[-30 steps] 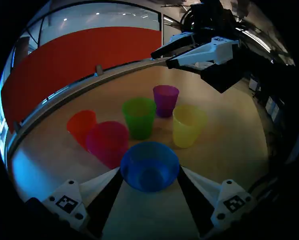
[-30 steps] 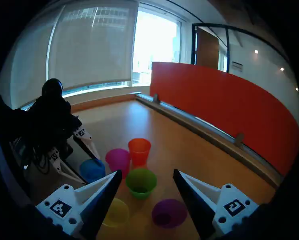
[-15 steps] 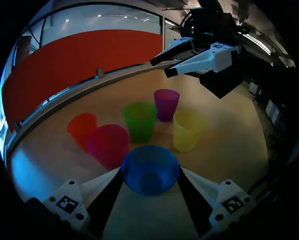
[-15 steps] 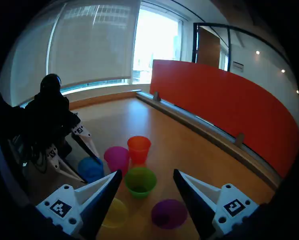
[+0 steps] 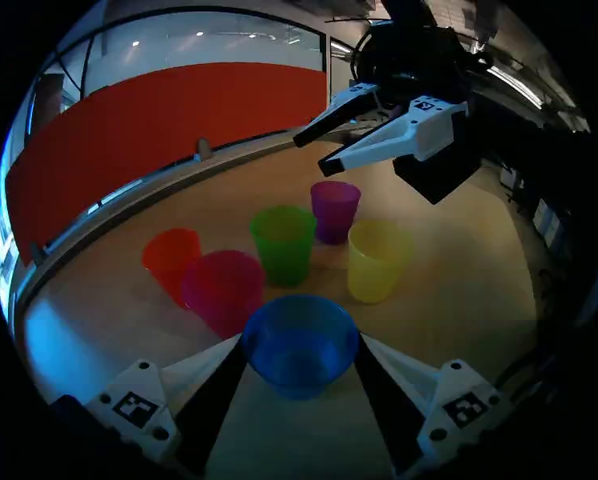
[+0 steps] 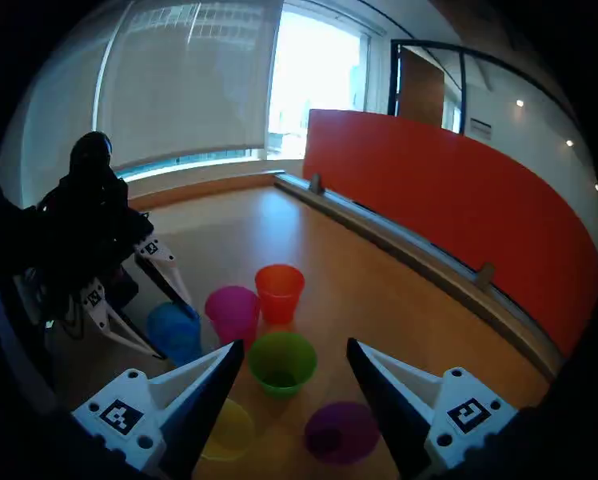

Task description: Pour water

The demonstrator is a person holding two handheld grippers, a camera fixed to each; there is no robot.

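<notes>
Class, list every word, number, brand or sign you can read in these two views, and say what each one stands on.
No readable words or numbers anywhere.
Black-and-white square markers on the left claw and right claw: patterns, not text.
Small white plate on the far wall: too small to read.
The blue cup in the left claw shows no print.

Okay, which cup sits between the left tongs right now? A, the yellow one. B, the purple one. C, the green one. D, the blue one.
D: the blue cup is gripped between the fingers of the left tongs, while the yellow cup, green cup and purple cup stand farther off on the table.
</notes>
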